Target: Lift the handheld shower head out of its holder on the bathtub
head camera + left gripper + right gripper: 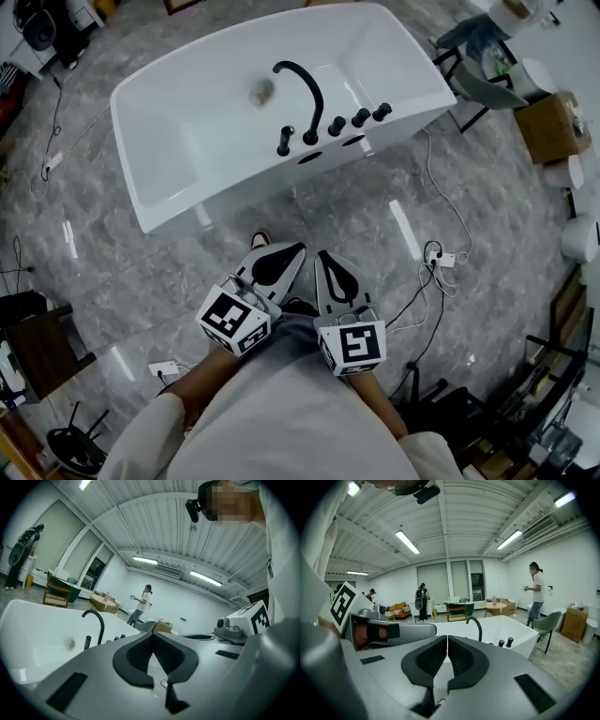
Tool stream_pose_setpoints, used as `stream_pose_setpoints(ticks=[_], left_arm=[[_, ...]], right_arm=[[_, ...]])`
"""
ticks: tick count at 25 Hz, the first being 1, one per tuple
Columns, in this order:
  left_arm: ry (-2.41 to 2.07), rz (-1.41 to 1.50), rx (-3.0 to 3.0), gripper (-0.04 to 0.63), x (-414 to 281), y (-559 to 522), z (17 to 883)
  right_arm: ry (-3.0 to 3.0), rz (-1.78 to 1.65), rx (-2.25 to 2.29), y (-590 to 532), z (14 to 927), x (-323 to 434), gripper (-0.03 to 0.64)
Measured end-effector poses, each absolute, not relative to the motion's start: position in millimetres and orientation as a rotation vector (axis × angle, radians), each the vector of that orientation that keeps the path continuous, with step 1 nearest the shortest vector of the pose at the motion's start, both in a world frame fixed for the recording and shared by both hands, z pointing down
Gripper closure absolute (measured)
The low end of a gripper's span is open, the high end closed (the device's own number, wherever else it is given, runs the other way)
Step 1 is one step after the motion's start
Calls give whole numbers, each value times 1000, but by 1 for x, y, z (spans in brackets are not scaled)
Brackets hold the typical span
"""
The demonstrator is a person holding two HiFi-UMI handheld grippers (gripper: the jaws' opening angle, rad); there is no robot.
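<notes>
A white bathtub (pixel 169 178) stands on the grey floor ahead of me. On its near rim are a black arched faucet (pixel 305 89), three black knobs (pixel 360 117) and, at the left end of the row, the upright black handheld shower head (pixel 285 141) in its holder. Both grippers hang well short of the tub, side by side above the floor. The left gripper (pixel 295 249) is shut with nothing in it, and so is the right gripper (pixel 323 255). The left gripper view shows shut jaws (pixel 153 638) with the faucet (pixel 96 620) far off. The right gripper view shows the same (pixel 447 640).
White cables and a power strip (pixel 445 258) lie on the floor to the right of the grippers. A grey chair (pixel 478 80) and a cardboard box (pixel 548 127) stand right of the tub. Dark furniture sits at the lower left (pixel 37 342). A person (pixel 536 592) stands far off.
</notes>
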State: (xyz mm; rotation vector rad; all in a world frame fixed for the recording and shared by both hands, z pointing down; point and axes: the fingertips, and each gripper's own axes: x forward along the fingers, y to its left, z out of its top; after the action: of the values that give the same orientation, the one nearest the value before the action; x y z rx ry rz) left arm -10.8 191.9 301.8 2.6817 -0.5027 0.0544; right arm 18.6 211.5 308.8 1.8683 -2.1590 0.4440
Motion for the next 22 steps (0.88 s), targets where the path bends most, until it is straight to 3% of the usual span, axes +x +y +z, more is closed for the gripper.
stream_pose_setpoints(ticks=[22], left_arm=[[-418, 28, 2692, 590, -38, 23, 291]], right_arm=[[-2181, 388, 1843, 35, 299, -23, 597]])
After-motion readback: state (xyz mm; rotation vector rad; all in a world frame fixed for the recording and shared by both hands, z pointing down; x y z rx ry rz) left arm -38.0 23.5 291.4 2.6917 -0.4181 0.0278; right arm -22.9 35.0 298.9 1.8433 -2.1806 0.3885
